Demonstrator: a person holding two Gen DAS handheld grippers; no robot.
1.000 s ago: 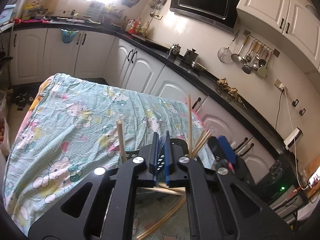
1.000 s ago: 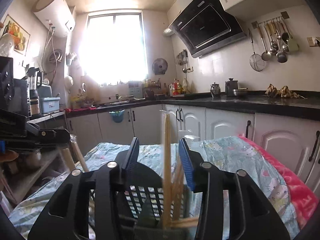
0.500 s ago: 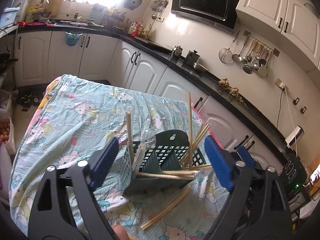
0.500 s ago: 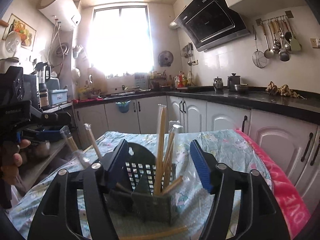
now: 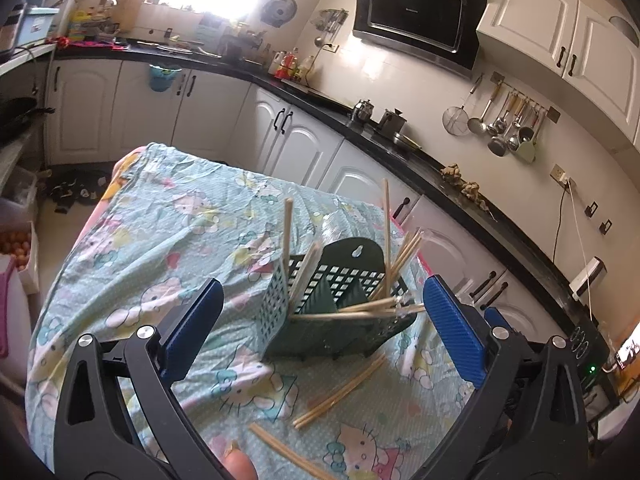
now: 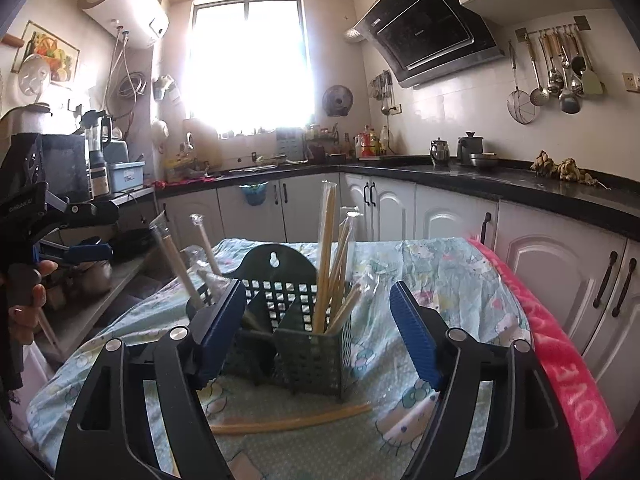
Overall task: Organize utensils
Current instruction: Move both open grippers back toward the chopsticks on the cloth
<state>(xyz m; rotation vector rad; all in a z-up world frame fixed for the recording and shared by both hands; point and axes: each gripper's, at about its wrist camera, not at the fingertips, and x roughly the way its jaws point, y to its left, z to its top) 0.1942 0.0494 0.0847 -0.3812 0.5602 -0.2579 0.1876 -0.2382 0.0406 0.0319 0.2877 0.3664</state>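
Note:
A dark green perforated utensil holder [image 5: 340,304] stands on the cartoon-print tablecloth [image 5: 168,232]; it also shows in the right wrist view [image 6: 296,332]. Wrapped chopsticks [image 5: 386,240] stand and lean in its compartments [image 6: 328,256]. Loose chopsticks [image 5: 340,390] lie on the cloth in front of the holder, and in the right wrist view [image 6: 296,424]. My left gripper [image 5: 320,328] is open and empty, back from the holder. My right gripper [image 6: 316,332] is open and empty, its jaws on either side of the holder in view.
White kitchen cabinets under a black counter [image 5: 400,152] run behind the table. A pink towel [image 6: 560,364] hangs over the table's right edge. A cluttered shelf with appliances [image 6: 80,168] stands at the left. The left gripper [image 6: 48,236] shows at the left of the right wrist view.
Both grippers have opened wide and pulled back from the holder. The left one was shut a second ago. The chopsticks it was among now stand in the holder.

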